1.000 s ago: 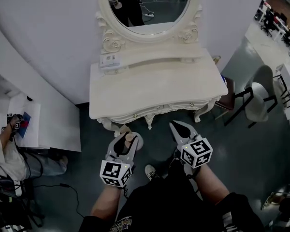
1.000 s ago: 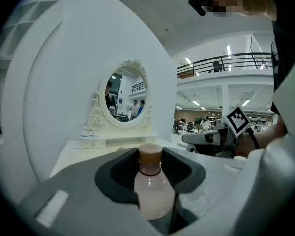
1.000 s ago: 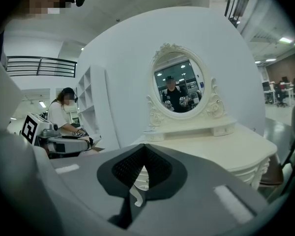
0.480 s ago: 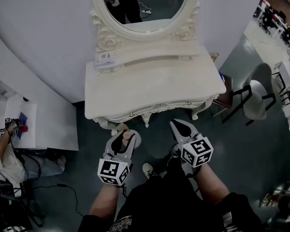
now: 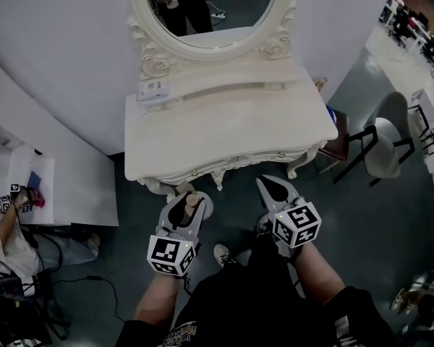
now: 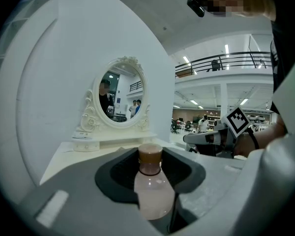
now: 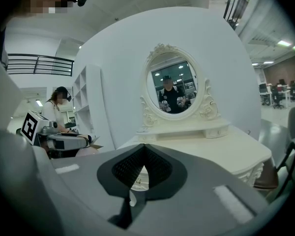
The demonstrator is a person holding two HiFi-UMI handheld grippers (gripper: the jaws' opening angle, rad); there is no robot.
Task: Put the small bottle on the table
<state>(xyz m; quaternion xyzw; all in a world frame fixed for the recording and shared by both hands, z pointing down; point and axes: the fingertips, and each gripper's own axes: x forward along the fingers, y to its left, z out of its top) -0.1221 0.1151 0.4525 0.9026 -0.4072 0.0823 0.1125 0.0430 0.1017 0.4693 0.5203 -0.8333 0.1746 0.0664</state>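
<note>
My left gripper [image 5: 186, 199] is shut on the small bottle [image 5: 193, 203], a pale pink bottle with a brown cap. It hangs over the floor just before the front edge of the cream dressing table [image 5: 224, 129]. In the left gripper view the bottle [image 6: 153, 191] stands upright between the jaws, with the table top [image 6: 76, 154] beyond it. My right gripper [image 5: 272, 187] is shut and holds nothing, a little to the right and also short of the table's front edge. In the right gripper view its jaws [image 7: 143, 149] meet in front of the table [image 7: 211, 146].
An oval mirror [image 5: 202, 6] stands at the table's back, with a small box [image 5: 153, 89] on the raised shelf at its left. A round pale stool [image 5: 202, 208] sits under my left gripper. Chairs [image 5: 383, 150] stand at the right. A person [image 5: 3, 226] sits at a desk, far left.
In the head view the table and mirror have shifted a little up and left. Both grippers keep nearly the same places, and the left one still holds the bottle.
</note>
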